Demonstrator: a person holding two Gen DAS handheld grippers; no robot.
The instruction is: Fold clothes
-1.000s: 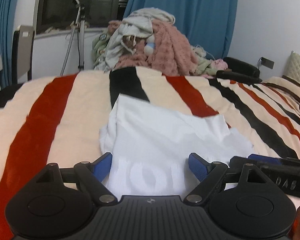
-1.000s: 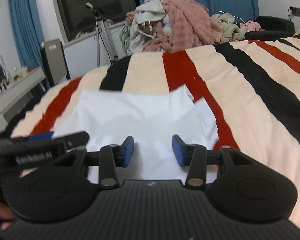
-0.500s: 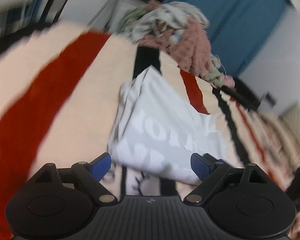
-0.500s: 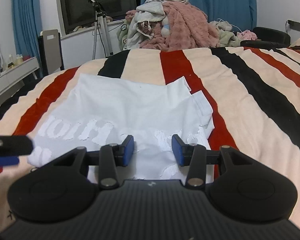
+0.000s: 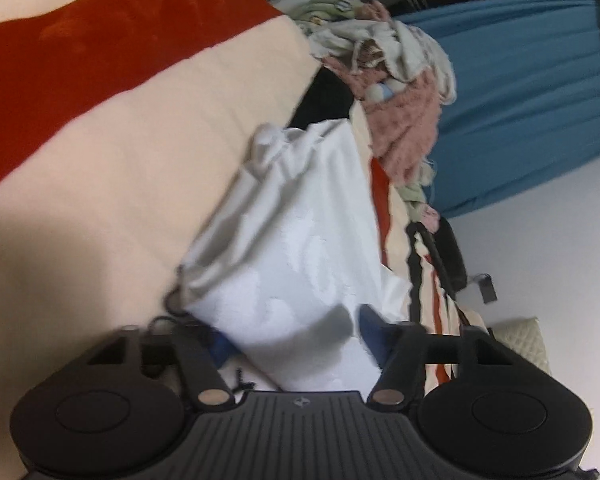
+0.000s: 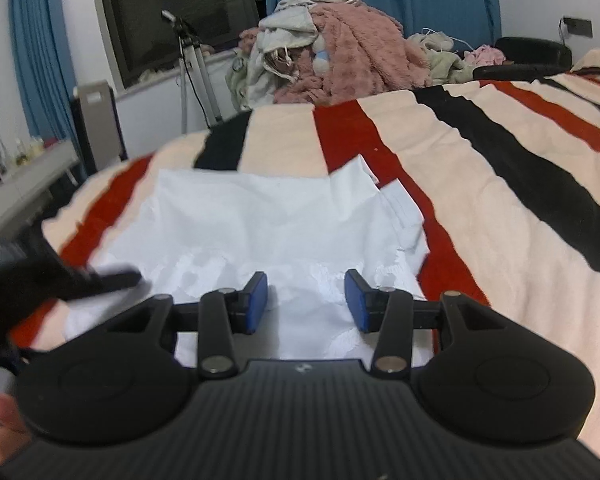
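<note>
Tee: white T-shirt (image 6: 260, 224) flat on striped bed (image 6: 500, 208), long axis running away from me.
L gripper (image 5: 292, 336): fingers apart, straddling near-left hem, nearer the cloth.
R gripper (image 6: 306, 300): fingers apart over near hem, I'm holding nothing.

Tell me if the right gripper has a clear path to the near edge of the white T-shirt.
Probably yes: the right gripper is open above the white T-shirt, nothing lies between its fingers and the cloth.

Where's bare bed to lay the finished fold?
Free: striped blanket right of the white shirt, and its strip behind the shirt. Crowded: the clothes pile beyond the bed's far end.
</note>
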